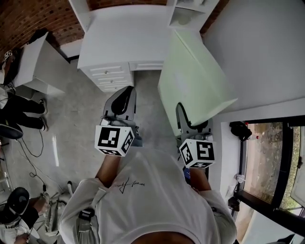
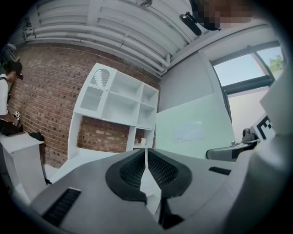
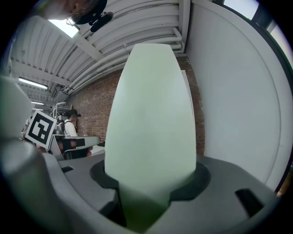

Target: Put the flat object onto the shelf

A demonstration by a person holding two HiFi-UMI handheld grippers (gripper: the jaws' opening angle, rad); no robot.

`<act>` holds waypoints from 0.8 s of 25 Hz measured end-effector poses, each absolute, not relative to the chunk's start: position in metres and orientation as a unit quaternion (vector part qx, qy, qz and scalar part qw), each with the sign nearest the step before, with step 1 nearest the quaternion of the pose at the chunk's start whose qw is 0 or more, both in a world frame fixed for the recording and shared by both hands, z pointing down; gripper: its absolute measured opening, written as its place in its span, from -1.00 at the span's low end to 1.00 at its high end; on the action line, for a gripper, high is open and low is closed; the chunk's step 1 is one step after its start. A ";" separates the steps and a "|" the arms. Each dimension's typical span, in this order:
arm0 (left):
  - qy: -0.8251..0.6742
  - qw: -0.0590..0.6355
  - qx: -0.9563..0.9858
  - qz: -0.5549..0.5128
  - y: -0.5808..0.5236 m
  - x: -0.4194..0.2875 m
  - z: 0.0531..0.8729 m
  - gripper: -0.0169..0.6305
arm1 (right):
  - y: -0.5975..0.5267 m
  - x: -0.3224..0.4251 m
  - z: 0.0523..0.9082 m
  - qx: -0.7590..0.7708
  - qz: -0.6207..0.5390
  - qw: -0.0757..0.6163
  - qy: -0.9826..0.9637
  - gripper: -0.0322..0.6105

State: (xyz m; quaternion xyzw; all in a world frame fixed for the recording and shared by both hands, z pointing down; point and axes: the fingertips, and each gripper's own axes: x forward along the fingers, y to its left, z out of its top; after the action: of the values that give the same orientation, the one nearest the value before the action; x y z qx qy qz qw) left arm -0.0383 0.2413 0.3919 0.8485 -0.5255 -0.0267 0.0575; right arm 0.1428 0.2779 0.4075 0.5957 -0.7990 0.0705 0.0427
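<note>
The flat object is a pale green board (image 1: 193, 81), held up on edge in front of me. My right gripper (image 1: 183, 119) is shut on its near edge. In the right gripper view the board (image 3: 153, 114) rises out of the right gripper (image 3: 151, 183) and hides most of what lies ahead. My left gripper (image 1: 127, 93) hangs to the left of the board, shut with nothing between its fingers. Seen from the left gripper (image 2: 146, 154), the board (image 2: 192, 128) stands just right of the white cubby shelf (image 2: 121, 103). The shelf (image 1: 187, 13) rises at the back of a white desk.
The white desk (image 1: 124, 38) with drawers (image 1: 112, 76) stands ahead against a brick wall. A second white table (image 1: 33, 62) is at the left, with a person (image 1: 19, 112) beside it. A grey wall (image 1: 257, 47) and a window (image 1: 271, 157) are close on the right. Cables lie on the floor.
</note>
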 end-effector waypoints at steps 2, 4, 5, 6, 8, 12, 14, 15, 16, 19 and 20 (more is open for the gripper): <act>-0.523 0.056 0.850 -0.031 0.227 -0.047 0.389 -0.86 | 0.264 0.136 0.403 0.597 0.067 0.043 -0.798 -0.05; -0.521 0.057 0.851 -0.029 0.214 -0.056 0.388 -0.86 | 0.251 0.128 0.399 0.599 0.059 0.043 -0.797 -0.05; -0.520 0.060 0.852 -0.027 0.208 -0.060 0.389 -0.86 | 0.245 0.123 0.397 0.600 0.055 0.044 -0.797 -0.05; -0.518 0.062 0.853 -0.025 0.201 -0.064 0.389 -0.86 | 0.239 0.119 0.395 0.601 0.051 0.045 -0.796 -0.05; -0.514 0.064 0.855 -0.028 0.190 -0.070 0.389 -0.86 | 0.229 0.112 0.393 0.604 0.048 0.047 -0.794 -0.05; -0.509 0.060 0.858 -0.026 0.171 -0.081 0.390 -0.86 | 0.211 0.096 0.392 0.604 0.051 0.045 -0.794 -0.05; -0.505 0.066 0.860 -0.025 0.161 -0.086 0.393 -0.86 | 0.204 0.089 0.391 0.604 0.050 0.044 -0.794 -0.05; -0.502 0.072 0.861 -0.025 0.156 -0.089 0.396 -0.86 | 0.201 0.087 0.390 0.606 0.050 0.041 -0.793 -0.05; -0.500 0.079 0.862 -0.024 0.152 -0.091 0.400 -0.86 | 0.198 0.085 0.390 0.607 0.052 0.036 -0.792 -0.05; -0.499 0.089 0.862 -0.020 0.142 -0.096 0.406 -0.86 | 0.190 0.084 0.393 0.611 0.060 0.029 -0.789 -0.05; -0.499 0.089 0.862 -0.020 0.140 -0.096 0.407 -0.86 | 0.187 0.085 0.394 0.613 0.061 0.031 -0.787 -0.05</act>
State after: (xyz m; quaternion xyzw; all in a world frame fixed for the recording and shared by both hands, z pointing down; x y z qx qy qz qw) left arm -0.0965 0.1399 0.4071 0.8616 -0.4993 -0.0195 0.0893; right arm 0.0850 0.1872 0.3935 0.6126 -0.7874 0.0610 0.0313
